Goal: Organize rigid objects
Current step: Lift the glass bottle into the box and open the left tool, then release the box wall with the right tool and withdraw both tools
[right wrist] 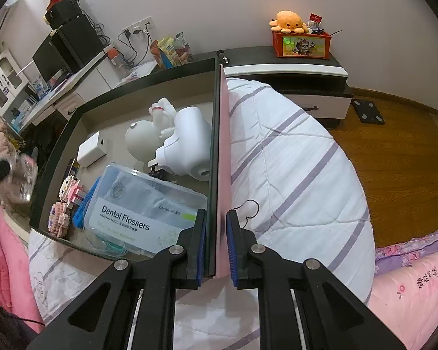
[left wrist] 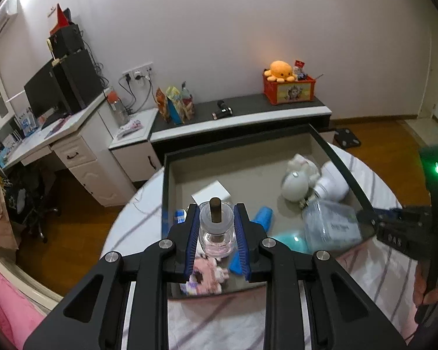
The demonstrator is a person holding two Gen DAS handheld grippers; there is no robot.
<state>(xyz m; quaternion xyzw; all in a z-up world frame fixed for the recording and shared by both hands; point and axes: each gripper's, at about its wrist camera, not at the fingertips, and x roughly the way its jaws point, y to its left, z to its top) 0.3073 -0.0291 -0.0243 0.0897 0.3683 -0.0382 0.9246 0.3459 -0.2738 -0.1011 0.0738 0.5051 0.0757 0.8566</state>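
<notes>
Striped white quilt (right wrist: 292,157) on bed, wood floor (right wrist: 400,157) beyond — carries dark-rimmed tray (right wrist: 55,157). Left gripper (left wrist: 216,227) above tray, clamped on clear glass bottle (left wrist: 216,233). Right gripper (right wrist: 215,245) pinches tray's right wall.

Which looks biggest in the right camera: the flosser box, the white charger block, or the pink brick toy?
1. Flosser box, clearly the largest.
2 and 3. Charger block and brick toy look alike in size; the toy sits nearer the camera, so I won't rank them.

Orange plush (right wrist: 290,21) on red crate (right wrist: 302,45) (bkgd shelf).
</notes>
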